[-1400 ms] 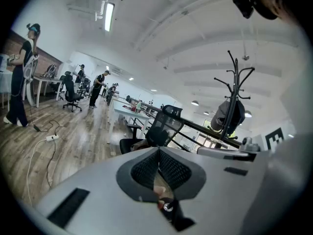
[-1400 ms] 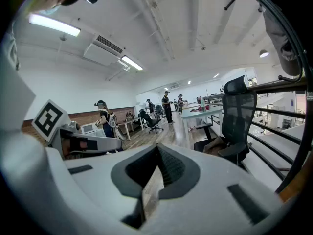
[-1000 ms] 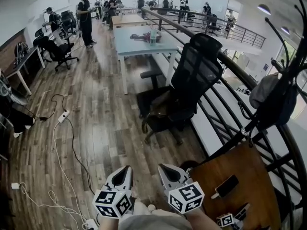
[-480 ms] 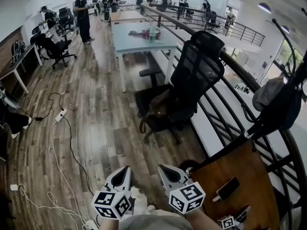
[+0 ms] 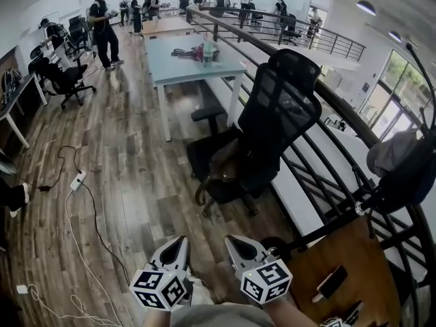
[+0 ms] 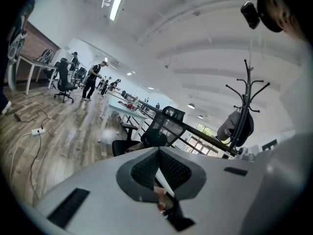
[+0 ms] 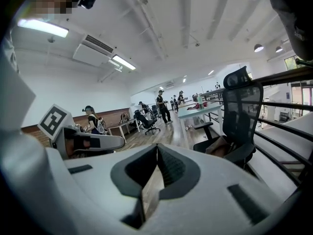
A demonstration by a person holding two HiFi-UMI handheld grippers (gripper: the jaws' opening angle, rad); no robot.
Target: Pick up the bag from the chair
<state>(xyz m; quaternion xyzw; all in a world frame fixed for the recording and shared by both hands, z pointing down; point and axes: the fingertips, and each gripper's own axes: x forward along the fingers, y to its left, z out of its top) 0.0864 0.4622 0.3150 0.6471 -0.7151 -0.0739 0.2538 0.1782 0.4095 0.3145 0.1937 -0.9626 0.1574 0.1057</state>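
A brown bag lies on the seat of a black mesh-backed office chair in the middle of the head view. My left gripper and right gripper hang side by side at the bottom, well short of the chair, both shut with nothing between the jaws. In the left gripper view the bag peeks just over the shut left gripper, with the chair behind it. From the right gripper, the bag and chair show ahead to the right.
A pale blue table and a stool stand beyond the chair. A curved railing runs along the right, with a coat stand and a wooden table carrying a phone. Cables trail on the floor; people stand far off.
The view and both grippers have advanced toward the chair, which now looks nearer and larger. Both grippers stay shut and empty.
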